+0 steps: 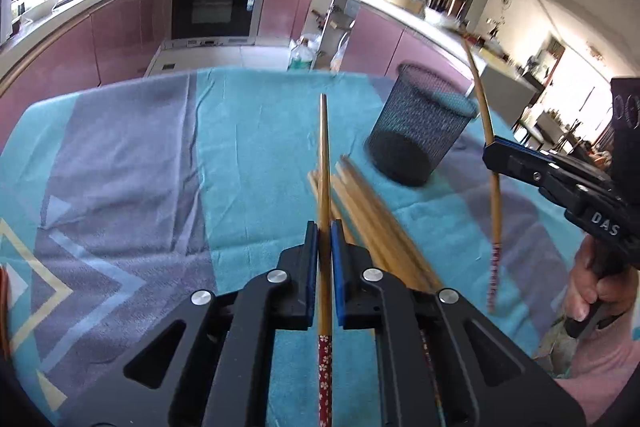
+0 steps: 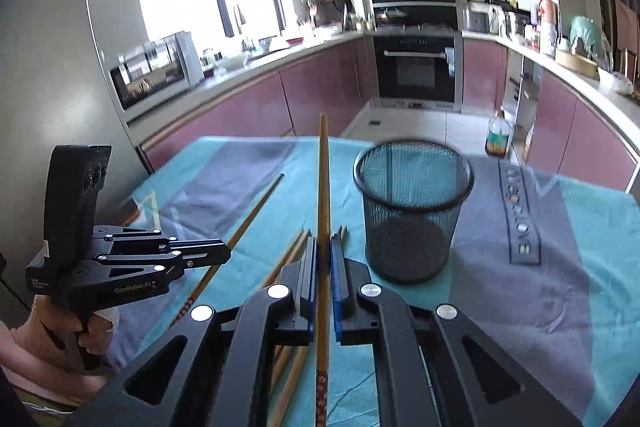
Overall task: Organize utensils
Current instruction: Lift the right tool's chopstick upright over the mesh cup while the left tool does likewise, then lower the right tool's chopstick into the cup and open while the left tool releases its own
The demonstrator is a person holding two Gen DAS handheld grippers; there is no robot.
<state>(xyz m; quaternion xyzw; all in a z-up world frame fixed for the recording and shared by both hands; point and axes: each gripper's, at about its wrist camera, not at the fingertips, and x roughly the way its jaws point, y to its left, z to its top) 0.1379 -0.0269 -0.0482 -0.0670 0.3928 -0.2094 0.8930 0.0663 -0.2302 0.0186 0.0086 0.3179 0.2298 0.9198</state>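
Observation:
My left gripper [image 1: 324, 227] is shut on a wooden chopstick [image 1: 325, 163] with a red flowered end, held above the table. My right gripper [image 2: 323, 247] is shut on another such chopstick [image 2: 323, 179], pointing forward. Each gripper shows in the other view: the right one [image 1: 490, 147] at the right with its chopstick [image 1: 486, 115] upright, the left one [image 2: 228, 251] at the left with its chopstick [image 2: 256, 211]. A black mesh cup [image 1: 420, 131] [image 2: 412, 211] stands empty on the table. Several more chopsticks [image 1: 372, 211] [image 2: 288, 255] lie in a pile below the grippers.
The table is covered by a teal and grey cloth [image 1: 140, 167] [image 2: 540, 247]. Behind it is a kitchen with purple cabinets [image 2: 248, 107], an oven [image 1: 216, 3] and a bottle [image 2: 498, 135] on the floor.

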